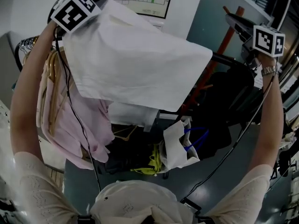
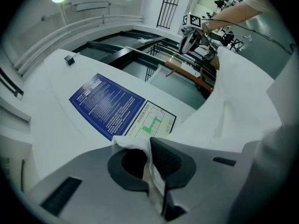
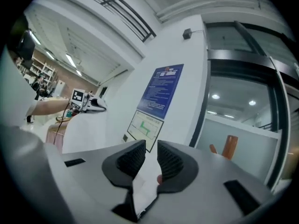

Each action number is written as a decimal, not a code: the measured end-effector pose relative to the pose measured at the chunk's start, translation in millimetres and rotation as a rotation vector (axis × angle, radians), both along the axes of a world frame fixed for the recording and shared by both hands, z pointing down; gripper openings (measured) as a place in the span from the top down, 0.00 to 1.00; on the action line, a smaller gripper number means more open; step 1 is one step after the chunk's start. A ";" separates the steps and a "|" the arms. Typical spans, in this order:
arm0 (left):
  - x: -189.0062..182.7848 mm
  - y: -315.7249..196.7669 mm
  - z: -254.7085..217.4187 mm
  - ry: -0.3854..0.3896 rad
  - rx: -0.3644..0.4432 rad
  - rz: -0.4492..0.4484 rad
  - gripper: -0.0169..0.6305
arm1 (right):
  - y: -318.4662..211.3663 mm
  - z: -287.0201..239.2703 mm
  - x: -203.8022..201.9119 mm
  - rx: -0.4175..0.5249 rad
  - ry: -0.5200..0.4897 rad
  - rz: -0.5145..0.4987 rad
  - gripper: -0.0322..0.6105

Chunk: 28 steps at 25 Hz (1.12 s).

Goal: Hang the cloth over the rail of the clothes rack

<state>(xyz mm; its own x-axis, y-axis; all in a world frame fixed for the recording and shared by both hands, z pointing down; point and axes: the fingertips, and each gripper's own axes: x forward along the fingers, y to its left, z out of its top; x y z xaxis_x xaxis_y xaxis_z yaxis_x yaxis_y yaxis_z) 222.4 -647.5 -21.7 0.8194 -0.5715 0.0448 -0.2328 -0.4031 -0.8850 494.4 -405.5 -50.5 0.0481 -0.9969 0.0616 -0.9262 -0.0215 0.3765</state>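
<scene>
A large white cloth is held up high and spread out in front of me. My left gripper is raised at the upper left, shut on the cloth's edge, which bunches between its pads. The right gripper is up at the upper right, and a white fold of the cloth sits pinched low between its jaws. The cloth's right corner reaches out over a black rail. From the left gripper view the sheet runs off toward the right gripper.
Pink and cream garments hang on hangers at the left. Dark clothes hang below the rail. A white bag with blue handles sits on the floor. An orange post and a wall poster stand behind.
</scene>
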 end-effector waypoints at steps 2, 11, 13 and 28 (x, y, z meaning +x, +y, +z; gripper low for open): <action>-1.0 8.7 -3.5 0.026 -0.002 0.028 0.94 | -5.4 -8.0 -26.5 0.030 0.030 -0.058 0.82; -17.0 26.7 -18.3 0.151 -0.088 0.146 0.94 | -95.0 -9.0 -207.5 0.013 0.181 -0.374 0.82; -20.5 33.2 -19.7 0.173 -0.101 0.186 0.94 | -122.6 -0.2 -235.9 0.005 0.224 -0.381 0.82; -40.9 48.1 -15.6 0.154 -0.099 0.316 0.94 | -212.3 18.1 -307.5 -0.052 0.396 -0.334 0.92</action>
